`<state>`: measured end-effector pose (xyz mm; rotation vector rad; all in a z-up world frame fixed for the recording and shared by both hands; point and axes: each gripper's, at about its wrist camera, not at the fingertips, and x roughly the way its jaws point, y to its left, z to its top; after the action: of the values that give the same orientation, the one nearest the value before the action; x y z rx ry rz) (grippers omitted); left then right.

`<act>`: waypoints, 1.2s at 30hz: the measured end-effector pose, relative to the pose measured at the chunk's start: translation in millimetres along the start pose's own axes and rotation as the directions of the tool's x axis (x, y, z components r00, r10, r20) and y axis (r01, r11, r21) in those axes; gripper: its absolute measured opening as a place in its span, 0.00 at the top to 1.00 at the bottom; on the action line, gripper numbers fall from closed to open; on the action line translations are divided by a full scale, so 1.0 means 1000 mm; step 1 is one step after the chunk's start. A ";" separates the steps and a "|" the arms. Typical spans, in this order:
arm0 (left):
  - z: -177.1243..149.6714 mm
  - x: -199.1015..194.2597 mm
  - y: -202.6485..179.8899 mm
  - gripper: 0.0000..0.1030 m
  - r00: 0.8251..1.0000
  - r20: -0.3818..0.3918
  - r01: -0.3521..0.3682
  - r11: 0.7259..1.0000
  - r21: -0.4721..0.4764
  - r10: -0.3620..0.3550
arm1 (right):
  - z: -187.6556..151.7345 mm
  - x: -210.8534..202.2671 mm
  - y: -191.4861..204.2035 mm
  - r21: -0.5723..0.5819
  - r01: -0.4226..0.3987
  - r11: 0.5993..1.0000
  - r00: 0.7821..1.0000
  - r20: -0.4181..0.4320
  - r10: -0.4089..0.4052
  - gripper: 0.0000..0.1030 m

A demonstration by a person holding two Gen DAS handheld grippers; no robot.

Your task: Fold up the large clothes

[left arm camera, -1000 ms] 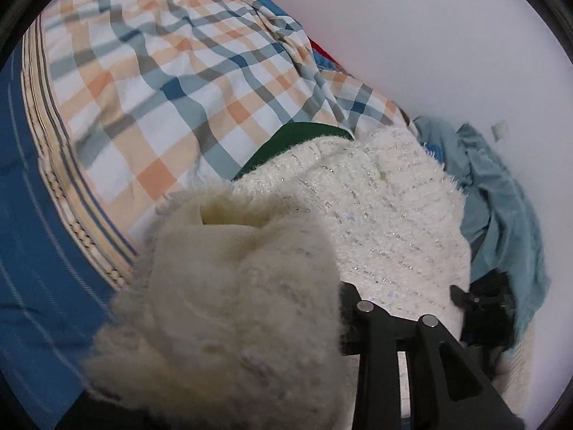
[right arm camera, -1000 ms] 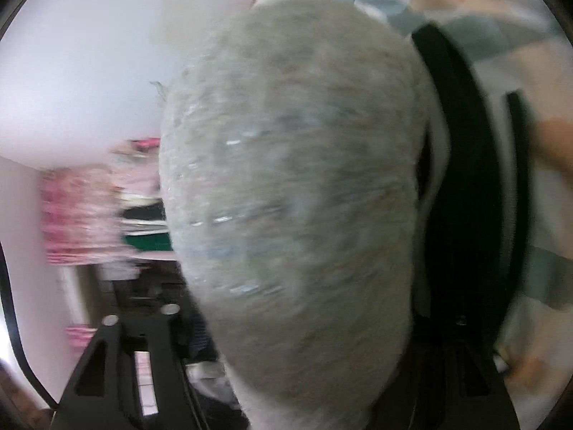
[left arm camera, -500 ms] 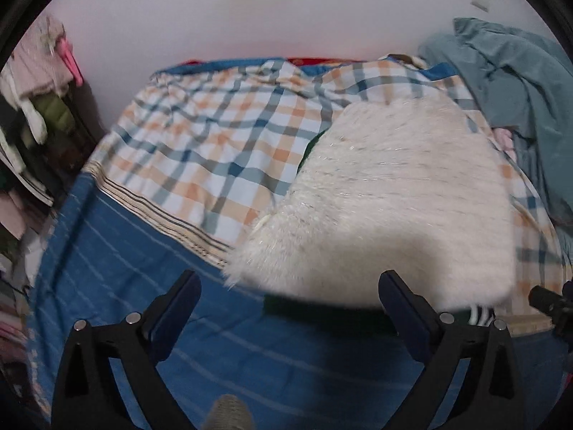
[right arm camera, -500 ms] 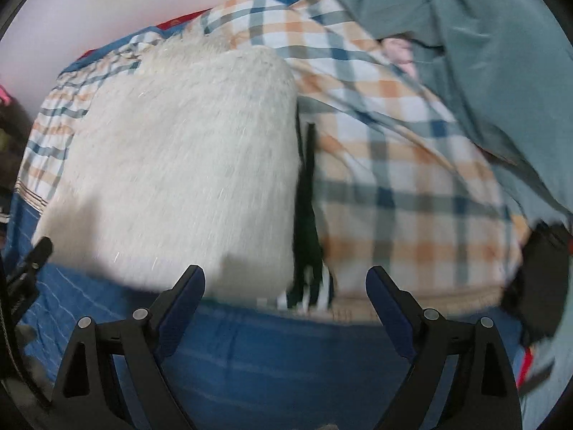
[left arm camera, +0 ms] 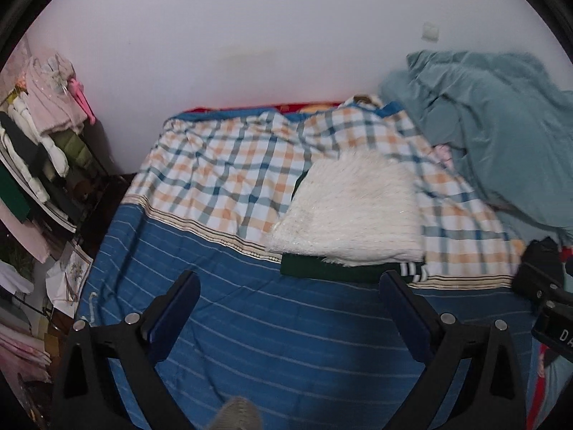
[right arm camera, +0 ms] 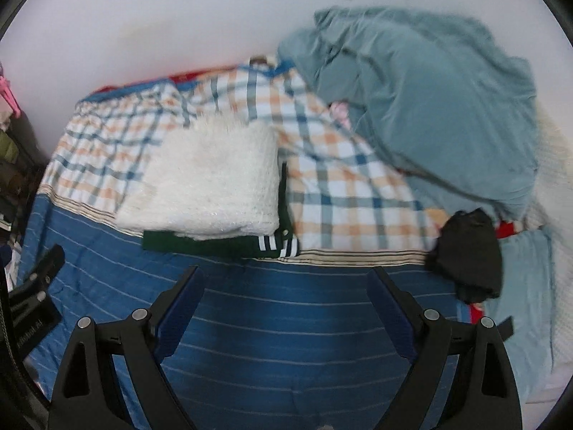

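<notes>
A folded fluffy white sweater [left arm camera: 352, 211] lies on the bed, on top of a folded dark green garment [left arm camera: 322, 271] with white-striped cuffs. Both also show in the right wrist view: the sweater [right arm camera: 211, 186] and the green garment [right arm camera: 222, 245]. My left gripper [left arm camera: 290, 304] is open and empty, held above the blue striped sheet [left arm camera: 268, 340], short of the pile. My right gripper [right arm camera: 286, 297] is open and empty, also back from the pile. A black garment [right arm camera: 469, 254] lies crumpled at the right.
A checked sheet [left arm camera: 222, 175] covers the far bed half. A teal blanket [right arm camera: 429, 107] is heaped at the back right against the white wall. A clothes rack [left arm camera: 39, 143] stands left of the bed. The other gripper's body [left arm camera: 548, 301] shows at the right edge.
One second ago both grippers held the white sweater close to the cameras. They let it go onto the green garment, opened, and have drawn back from the pile.
</notes>
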<state>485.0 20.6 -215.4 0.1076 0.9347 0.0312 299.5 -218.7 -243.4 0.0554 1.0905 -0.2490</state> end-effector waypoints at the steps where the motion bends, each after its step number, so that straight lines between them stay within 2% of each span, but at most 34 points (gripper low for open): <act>1: -0.001 -0.017 0.001 0.01 1.000 0.010 0.008 1.000 0.001 -0.008 | -0.003 -0.021 -0.001 0.003 0.000 1.000 1.000 0.015 0.000 0.10; 8: -0.007 -0.125 0.017 0.01 0.995 0.090 0.038 0.999 -0.027 -0.036 | -0.034 -0.173 -0.007 0.031 -0.007 0.999 0.994 0.113 0.004 0.10; 17: -0.018 -0.215 0.026 0.01 0.986 0.158 0.057 0.998 -0.041 -0.050 | -0.069 -0.303 -0.017 0.024 -0.033 0.999 0.978 0.208 0.027 0.10; 21: -0.027 -0.237 0.029 0.01 0.983 0.178 0.060 0.997 -0.040 -0.052 | -0.084 -0.342 -0.024 0.023 -0.027 0.999 0.969 0.248 0.021 0.10; 25: -0.034 -0.250 0.030 0.01 0.988 0.143 0.064 0.997 -0.041 -0.057 | -0.097 -0.369 -0.028 0.014 -0.023 1.000 0.966 0.258 0.019 0.10; 30: -0.036 -0.263 0.031 0.01 0.990 0.132 0.047 0.998 -0.035 -0.042 | -0.103 -0.389 -0.032 0.006 -0.028 1.000 0.970 0.241 0.026 0.09; 36: -0.036 -0.276 0.035 0.00 0.986 0.165 0.024 0.999 -0.030 -0.019 | -0.105 -0.405 -0.036 -0.004 -0.029 1.000 0.969 0.245 0.029 0.07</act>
<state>292.9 37.5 -11.3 0.0694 0.7700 0.0172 22.8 -165.9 68.2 0.0389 0.8430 -0.2229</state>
